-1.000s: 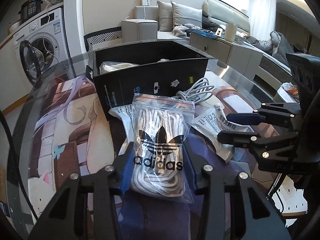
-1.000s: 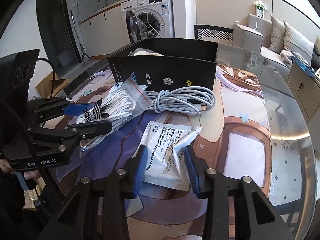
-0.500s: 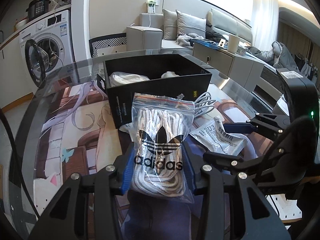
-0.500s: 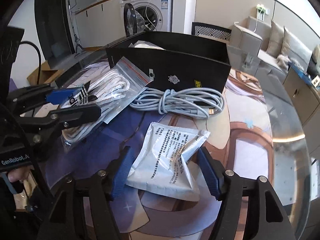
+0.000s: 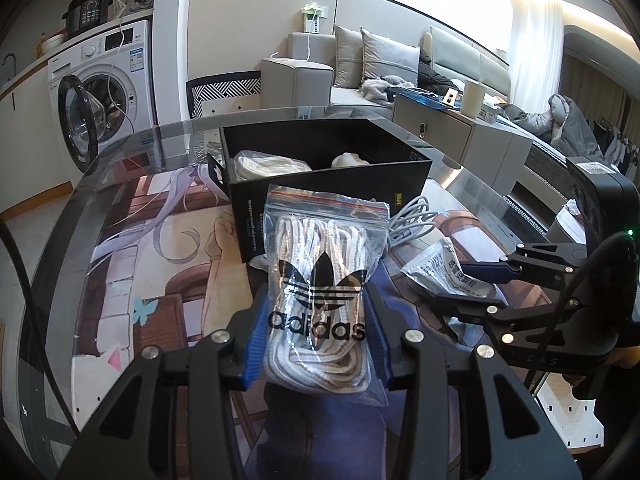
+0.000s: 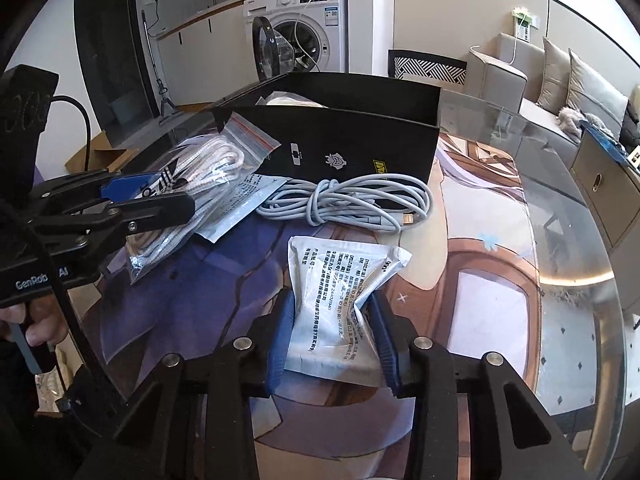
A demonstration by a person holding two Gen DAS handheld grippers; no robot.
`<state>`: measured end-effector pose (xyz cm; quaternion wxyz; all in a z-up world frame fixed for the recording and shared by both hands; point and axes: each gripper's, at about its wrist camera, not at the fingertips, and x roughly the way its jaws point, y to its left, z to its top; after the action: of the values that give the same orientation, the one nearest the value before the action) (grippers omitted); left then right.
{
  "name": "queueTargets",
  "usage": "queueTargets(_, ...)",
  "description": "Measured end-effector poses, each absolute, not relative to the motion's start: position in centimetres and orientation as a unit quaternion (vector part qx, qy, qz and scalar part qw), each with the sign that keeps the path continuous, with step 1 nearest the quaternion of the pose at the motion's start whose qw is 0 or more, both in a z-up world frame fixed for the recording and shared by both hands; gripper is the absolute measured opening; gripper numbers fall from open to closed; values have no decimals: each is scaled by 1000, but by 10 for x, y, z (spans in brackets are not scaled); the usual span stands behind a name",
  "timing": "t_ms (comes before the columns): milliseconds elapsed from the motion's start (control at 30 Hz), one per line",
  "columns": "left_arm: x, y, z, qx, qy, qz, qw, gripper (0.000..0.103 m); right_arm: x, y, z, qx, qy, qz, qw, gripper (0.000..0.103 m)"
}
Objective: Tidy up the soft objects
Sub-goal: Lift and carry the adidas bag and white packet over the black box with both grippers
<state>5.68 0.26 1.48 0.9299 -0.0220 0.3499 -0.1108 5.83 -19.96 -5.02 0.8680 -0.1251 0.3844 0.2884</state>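
My left gripper is shut on a clear zip bag of white laces with a black logo, in front of the open black box. In the right wrist view the left gripper holds the same bag at the left. The jaws of my right gripper are closing, and their blue pads press the sides of a white printed pouch, which crumples between them. The left wrist view shows the right gripper on that pouch at the right.
A coiled grey cable lies against the box's front wall. A second white pouch lies partly under the lace bag. Two pale bundles sit inside the box. The round glass table's edge curves at the right.
The right jaws spread wide around the white pouch half a second ago and have now closed in on it. The left gripper kept its hold on the lace bag.
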Motion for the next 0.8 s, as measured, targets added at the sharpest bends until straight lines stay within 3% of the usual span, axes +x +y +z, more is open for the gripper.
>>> queueTargets(800,55,15,37,-39,315,-92,944,42,48,-213,-7,-92,318,302,894,38)
